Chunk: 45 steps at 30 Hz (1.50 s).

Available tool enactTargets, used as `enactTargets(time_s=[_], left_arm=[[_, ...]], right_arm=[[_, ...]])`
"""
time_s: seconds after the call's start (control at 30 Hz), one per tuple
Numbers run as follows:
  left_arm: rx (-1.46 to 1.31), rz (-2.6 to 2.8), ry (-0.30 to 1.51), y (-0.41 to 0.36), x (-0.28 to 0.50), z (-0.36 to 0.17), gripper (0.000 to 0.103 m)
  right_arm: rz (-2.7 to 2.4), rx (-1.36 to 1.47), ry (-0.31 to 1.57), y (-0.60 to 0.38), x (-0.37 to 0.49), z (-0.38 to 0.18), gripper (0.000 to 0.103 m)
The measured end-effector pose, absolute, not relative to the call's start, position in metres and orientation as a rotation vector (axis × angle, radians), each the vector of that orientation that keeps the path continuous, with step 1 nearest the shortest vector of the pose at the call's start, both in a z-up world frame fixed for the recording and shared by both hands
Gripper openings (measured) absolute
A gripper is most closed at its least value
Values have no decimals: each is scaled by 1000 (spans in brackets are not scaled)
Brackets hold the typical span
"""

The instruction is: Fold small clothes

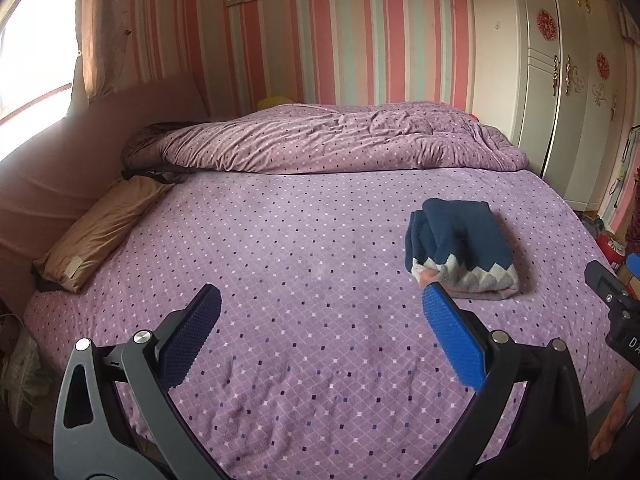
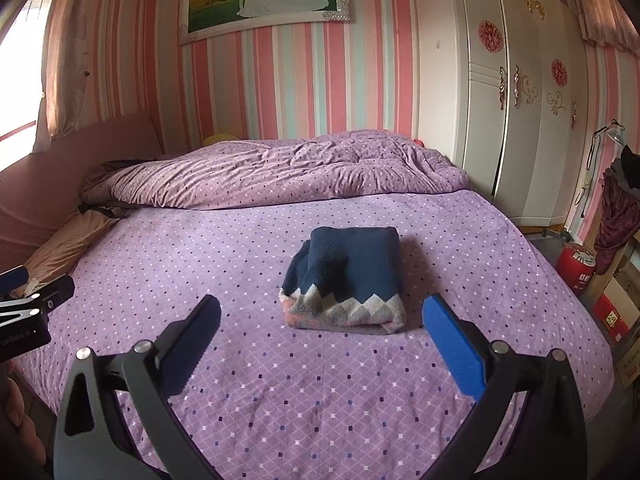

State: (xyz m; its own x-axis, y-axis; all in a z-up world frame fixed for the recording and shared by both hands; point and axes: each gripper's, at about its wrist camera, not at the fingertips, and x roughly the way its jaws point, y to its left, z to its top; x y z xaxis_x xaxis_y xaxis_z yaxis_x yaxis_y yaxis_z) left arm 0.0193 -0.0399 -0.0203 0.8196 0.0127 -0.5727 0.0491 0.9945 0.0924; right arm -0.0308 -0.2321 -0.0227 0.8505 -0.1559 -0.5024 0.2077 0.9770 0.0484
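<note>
While the folded navy sweater [image 2: 346,278] is left on the bed [image 2: 320,380], both the left gripper [image 1: 320,308] and right gripper [image 2: 320,316] are held released, the sweater at twelve o'clock of the right fingers [image 2: 452,348].

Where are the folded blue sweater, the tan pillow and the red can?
Folded navy knitted sweater [image 2: 352,264], right wrist view, its blue top.
Tan cloth pillow [image 1: 100,228], left wrist view, its middle.
Red metal can [image 2: 580,268], right wrist view, its side.
</note>
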Motion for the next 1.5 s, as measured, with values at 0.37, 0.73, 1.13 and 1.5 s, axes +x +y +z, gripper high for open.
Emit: enactTargets(time_s=[0.37,0.73,1.13,1.5], left_arm=[[77,-39,654,-34,25,-24,100],[76,-34,654,-29,24,-20,100],[58,-36,660,-23,26,-20,100],[48,-55,659,-22,24,-17,100]], right_arm=[[-193,75,550,-226,-25,-28,101],[-201,65,553,-224,-16,-26,101],[-208,50,557,-219,-12,-27,101],[-214,40,541,-222,-13,-25,101]])
